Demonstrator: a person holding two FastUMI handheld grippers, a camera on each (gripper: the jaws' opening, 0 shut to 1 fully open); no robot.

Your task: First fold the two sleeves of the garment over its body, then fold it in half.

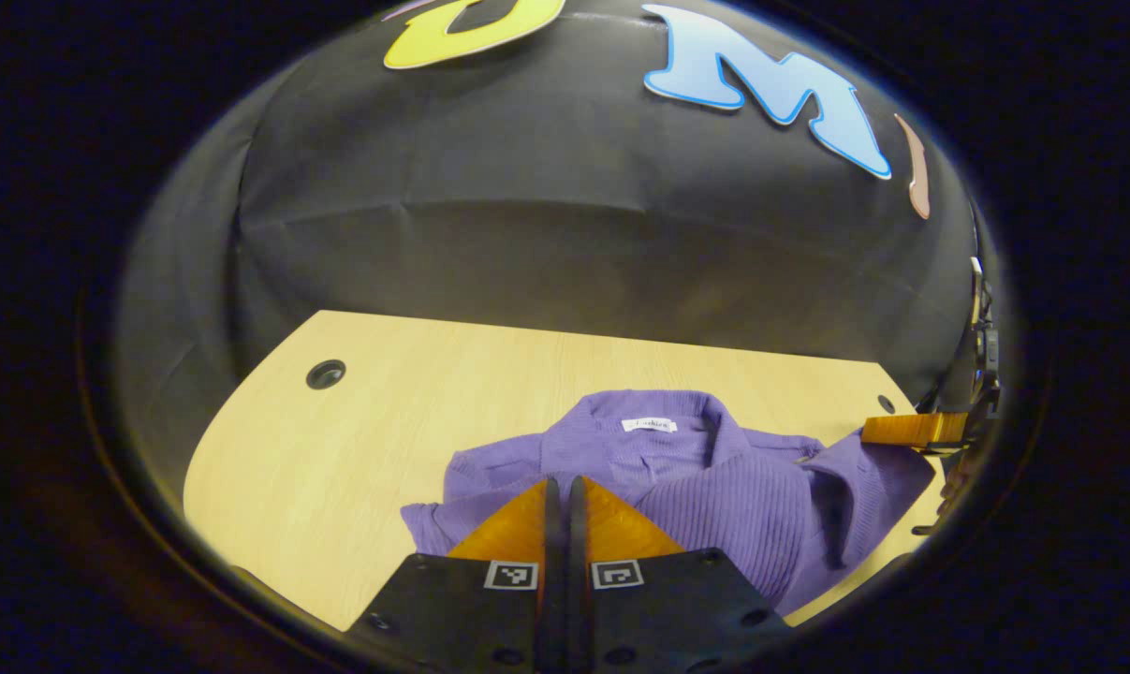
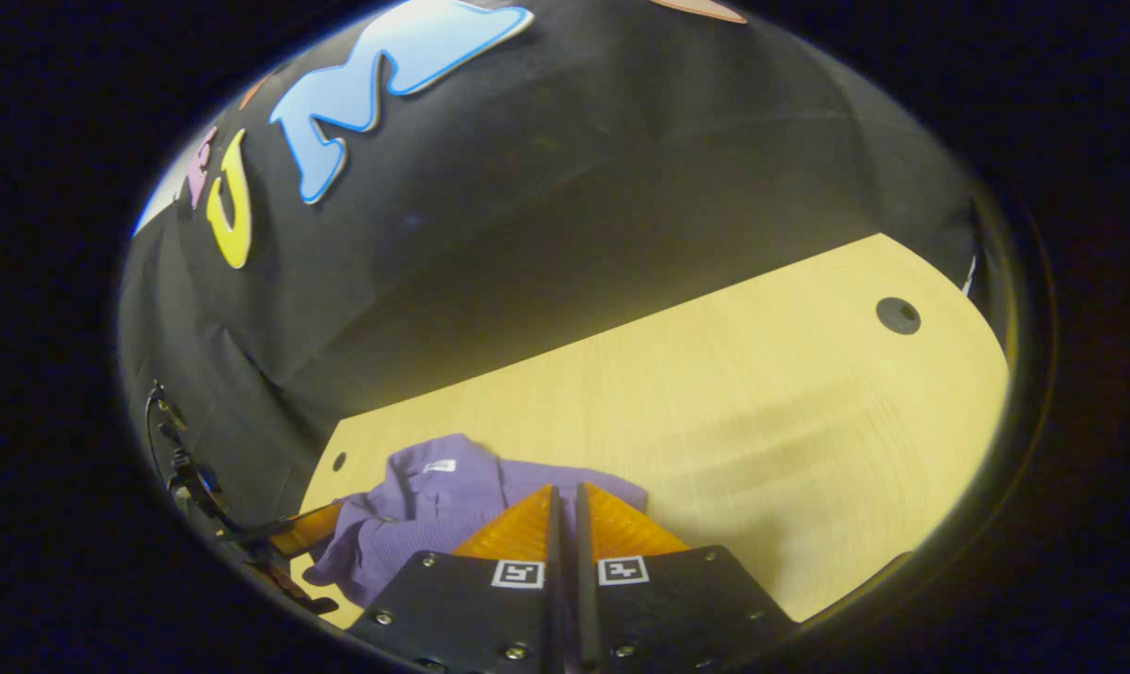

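The purple ribbed garment (image 1: 733,505) lies bunched on the wooden table (image 1: 340,449), its collar and white label (image 1: 649,425) at the far side. My left gripper (image 1: 565,482) is shut low over the garment's near edge, with fabric spreading out from the fingertips. At the garment's right edge is my right gripper (image 1: 911,429), where the cloth rises toward it. In the right gripper view, the right gripper (image 2: 565,489) is shut at the garment (image 2: 415,524), which spreads to its left. The left gripper (image 2: 307,534) sits at the garment's far-left side.
The table has a round cable hole at the far left (image 1: 326,373) and a small one near the right gripper (image 1: 887,403). Bare wood (image 2: 761,421) stretches right toward another hole (image 2: 898,315). The black cloth wall stands close behind the table. A cable (image 2: 185,477) hangs at the left.
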